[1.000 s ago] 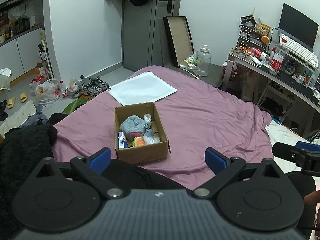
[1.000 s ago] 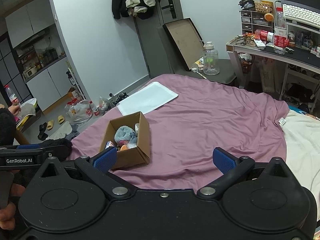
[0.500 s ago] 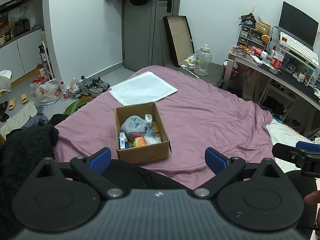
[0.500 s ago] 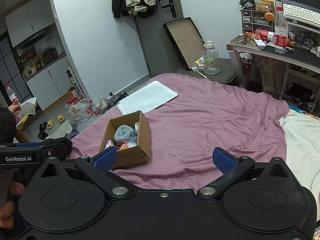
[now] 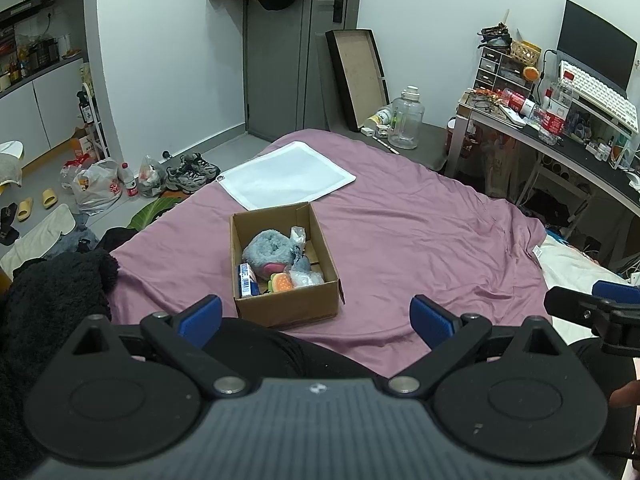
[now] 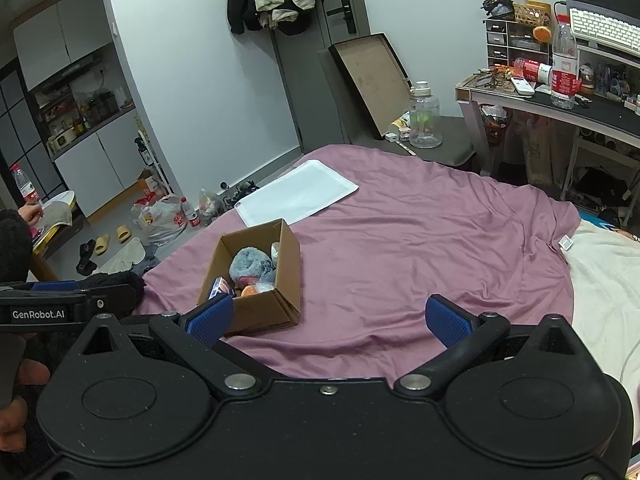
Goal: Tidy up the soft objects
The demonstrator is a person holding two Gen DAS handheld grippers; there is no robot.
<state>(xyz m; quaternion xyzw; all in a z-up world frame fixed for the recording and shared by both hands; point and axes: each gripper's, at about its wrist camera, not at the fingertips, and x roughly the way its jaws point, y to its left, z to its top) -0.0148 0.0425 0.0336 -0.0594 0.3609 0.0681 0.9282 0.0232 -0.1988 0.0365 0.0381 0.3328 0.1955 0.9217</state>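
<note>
Open cardboard box (image 5: 282, 264) of soft toys on the purple bedsheet (image 5: 420, 240), dead ahead of left gripper (image 5: 316, 318), ahead-left of right gripper (image 6: 326, 320); long axis running away; left nearer; both grippers spread apart, empty

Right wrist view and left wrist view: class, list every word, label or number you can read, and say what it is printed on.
"GenRobot.AI": white letters on the side of the left gripper, seen at the left edge of the right wrist view.
Red labels on the water bottles on the desk: too small to read.
Blue and white carton in the cardboard box: print blurred.
White tag on the purple sheet: unreadable.
</note>
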